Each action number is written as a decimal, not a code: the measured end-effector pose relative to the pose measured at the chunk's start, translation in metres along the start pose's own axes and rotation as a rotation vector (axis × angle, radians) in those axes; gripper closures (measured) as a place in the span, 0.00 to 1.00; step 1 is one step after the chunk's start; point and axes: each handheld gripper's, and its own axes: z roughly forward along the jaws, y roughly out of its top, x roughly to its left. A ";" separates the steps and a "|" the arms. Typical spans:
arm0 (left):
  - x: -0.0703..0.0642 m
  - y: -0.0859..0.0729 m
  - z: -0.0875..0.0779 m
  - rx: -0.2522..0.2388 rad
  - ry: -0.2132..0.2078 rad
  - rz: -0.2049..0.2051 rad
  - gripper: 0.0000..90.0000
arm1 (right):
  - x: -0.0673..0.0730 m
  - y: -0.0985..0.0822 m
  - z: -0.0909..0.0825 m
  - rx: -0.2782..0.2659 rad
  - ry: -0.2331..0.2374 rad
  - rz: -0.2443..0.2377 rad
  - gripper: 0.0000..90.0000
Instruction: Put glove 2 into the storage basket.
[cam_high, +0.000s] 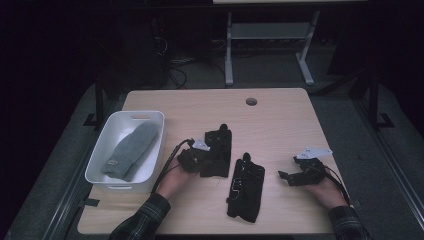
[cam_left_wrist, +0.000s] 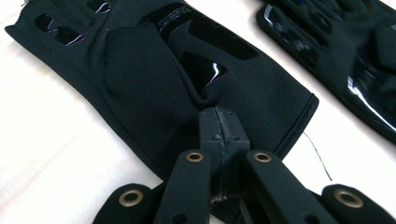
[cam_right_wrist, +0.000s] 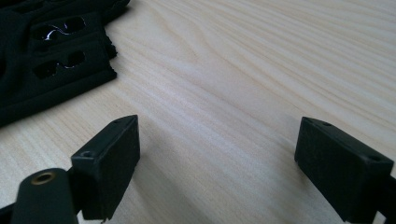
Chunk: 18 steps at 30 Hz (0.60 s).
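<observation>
Lying flat on the pale wood bench (cam_high: 280, 125), a black glove (cam_high: 218, 150) sits left of centre with its cuff toward the person, and the left gripper (cam_high: 200, 161) has its jaws pinched together on a fold of fabric near that cuff; in the left gripper view the closed jaws meet on the glove (cam_left_wrist: 154, 79) where the cloth puckers. Just beside it to the right lies a second black glove (cam_high: 246, 186), apart from the first by a narrow strip of wood. The right gripper (cam_high: 287, 176) rests low over bare wood to that glove's right, jaws spread wide with nothing between them, as the right gripper view (cam_right_wrist: 217, 154) shows. A white tub (cam_high: 100, 159) stands at the bench's left edge, holding a grey mitten (cam_high: 131, 150). Near the far edge the benchtop has a round cable hole (cam_high: 251, 101). Beyond the bench the room is dim: grey floor, a tangle of cables and the white legs of another table (cam_high: 270, 45) can be made out, the rest lost in shadow. Plaid sleeves (cam_high: 142, 220) are cut off by the bottom edge
</observation>
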 end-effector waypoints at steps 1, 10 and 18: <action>-0.001 -0.002 -0.001 -0.004 -0.001 -0.001 1.00 | 0.000 0.000 0.000 0.000 0.000 0.000 0.16; -0.021 -0.018 -0.015 0.028 -0.057 0.053 1.00 | 0.000 0.000 0.000 -0.001 0.000 -0.001 0.16; -0.036 -0.031 -0.024 0.037 -0.121 0.051 1.00 | 0.000 0.000 0.000 0.000 0.000 0.000 0.16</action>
